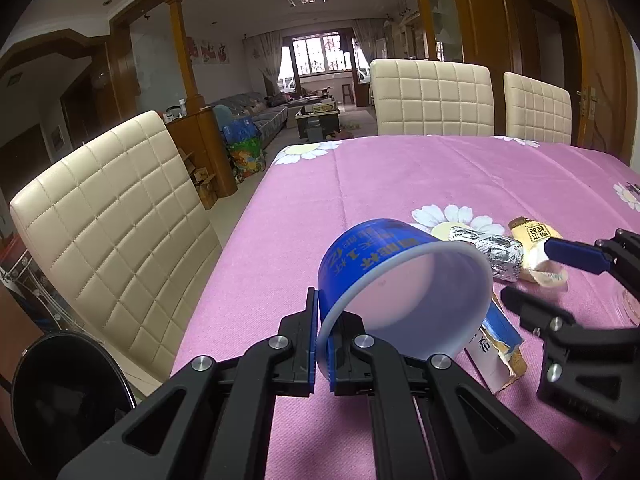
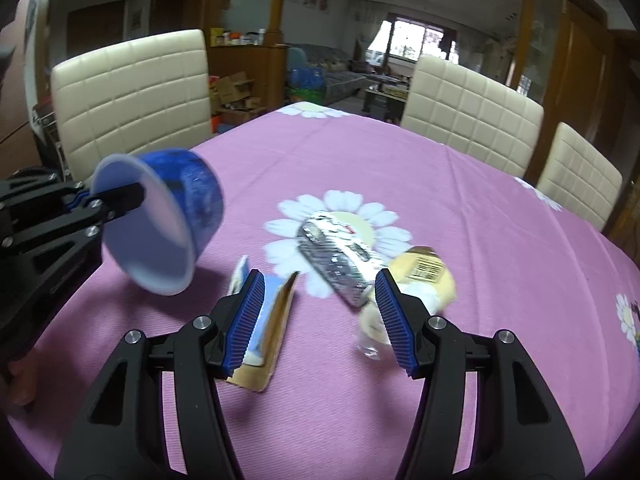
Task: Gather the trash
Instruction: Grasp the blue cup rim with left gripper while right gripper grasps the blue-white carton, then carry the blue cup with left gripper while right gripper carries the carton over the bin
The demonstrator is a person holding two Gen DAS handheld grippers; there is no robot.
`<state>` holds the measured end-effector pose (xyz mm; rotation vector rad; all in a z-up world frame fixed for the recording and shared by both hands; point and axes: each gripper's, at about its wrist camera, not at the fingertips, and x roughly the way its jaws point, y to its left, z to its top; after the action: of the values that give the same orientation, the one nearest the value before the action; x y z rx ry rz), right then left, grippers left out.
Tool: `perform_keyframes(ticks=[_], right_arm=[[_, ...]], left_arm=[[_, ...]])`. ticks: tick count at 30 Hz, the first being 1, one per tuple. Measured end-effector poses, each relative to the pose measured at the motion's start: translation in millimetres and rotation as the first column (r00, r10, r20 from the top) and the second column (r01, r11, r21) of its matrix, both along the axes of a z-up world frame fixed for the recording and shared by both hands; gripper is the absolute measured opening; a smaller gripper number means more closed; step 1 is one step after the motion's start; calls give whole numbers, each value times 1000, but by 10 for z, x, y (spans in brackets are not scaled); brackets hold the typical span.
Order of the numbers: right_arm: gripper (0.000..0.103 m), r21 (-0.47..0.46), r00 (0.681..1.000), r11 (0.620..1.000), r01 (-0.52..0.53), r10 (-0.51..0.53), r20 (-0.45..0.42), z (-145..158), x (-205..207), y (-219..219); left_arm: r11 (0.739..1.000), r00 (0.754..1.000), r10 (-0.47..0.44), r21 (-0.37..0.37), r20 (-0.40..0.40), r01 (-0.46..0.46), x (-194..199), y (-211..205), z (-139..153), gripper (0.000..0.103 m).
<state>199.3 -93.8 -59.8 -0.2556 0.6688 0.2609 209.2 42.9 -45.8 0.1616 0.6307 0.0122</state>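
My left gripper [image 1: 322,344] is shut on the rim of a blue paper cup [image 1: 404,276] and holds it tilted above the pink tablecloth; the cup also shows in the right wrist view [image 2: 168,216]. My right gripper [image 2: 320,312] is open and empty, low over the trash. Between and ahead of its fingers lie a silver foil wrapper [image 2: 336,264], a yellow crumpled bottle [image 2: 420,280] and a torn blue-and-brown carton [image 2: 264,328]. In the left wrist view the foil wrapper [image 1: 492,248], the yellow bottle [image 1: 532,240], the carton [image 1: 496,348] and the right gripper [image 1: 536,276] appear right of the cup.
The table wears a pink cloth with daisies [image 2: 360,160]. Cream padded chairs stand at the left [image 1: 112,224] and far side [image 1: 432,96], [image 2: 472,116]. A living room with a sofa lies beyond the table.
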Motion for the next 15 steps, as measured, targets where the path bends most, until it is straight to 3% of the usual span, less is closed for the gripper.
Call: perform_keyframes(ticks=[5,10,15], right_arm=[[55,-55,998,998,-9,6,-58,-137,55,106],[11,-19,986,1000,-3,-1,-166,-243,149,40],[6,1,997,1000,-8,8,-81,-77,22,36]], left_arm=[[1000,1000,6,11,-8,-6,3,14,-27,4],[1000,1000,4,12,-10,-4,-1,-2,-31,4],[1000,1000,9,15,-2,-8,-37,6,-17,4]])
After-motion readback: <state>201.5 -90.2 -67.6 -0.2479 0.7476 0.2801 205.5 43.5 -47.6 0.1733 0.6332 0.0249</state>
